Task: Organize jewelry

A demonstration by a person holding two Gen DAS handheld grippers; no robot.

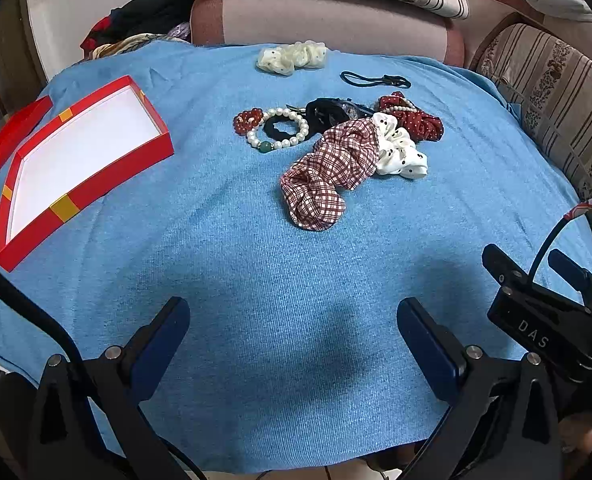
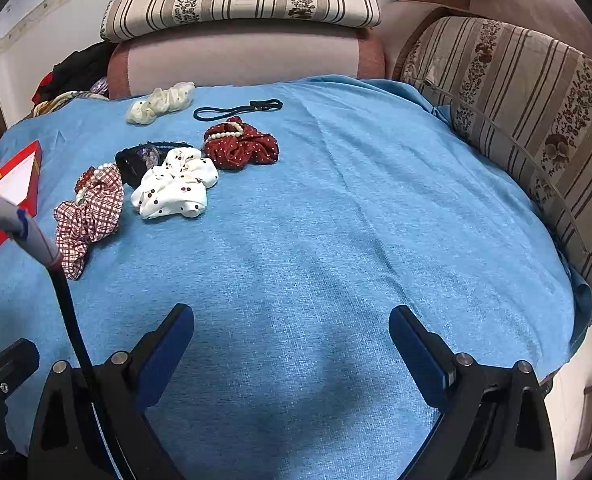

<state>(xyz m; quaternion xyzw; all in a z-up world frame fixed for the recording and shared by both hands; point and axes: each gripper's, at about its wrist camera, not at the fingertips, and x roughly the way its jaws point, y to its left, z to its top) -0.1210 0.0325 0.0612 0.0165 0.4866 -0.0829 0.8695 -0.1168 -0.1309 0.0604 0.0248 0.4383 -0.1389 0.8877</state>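
Both grippers, left gripper [image 1: 294, 328] and right gripper [image 2: 292, 336], hover with fingers spread wide and holding nothing above a blue cloth [image 1: 296, 280] on the desk. The jewelry lies heaped mid-cloth: a pearl bracelet [image 1: 278, 129] touching a black hair tie [image 1: 282, 127], beside a checked scrunchie [image 1: 327, 172] and a cherry-print scrunchie [image 2: 174, 188]. The red box [image 1: 84, 168] at left stands open and empty. Because the pieces overlap, a grab could likely drag a neighbor along.
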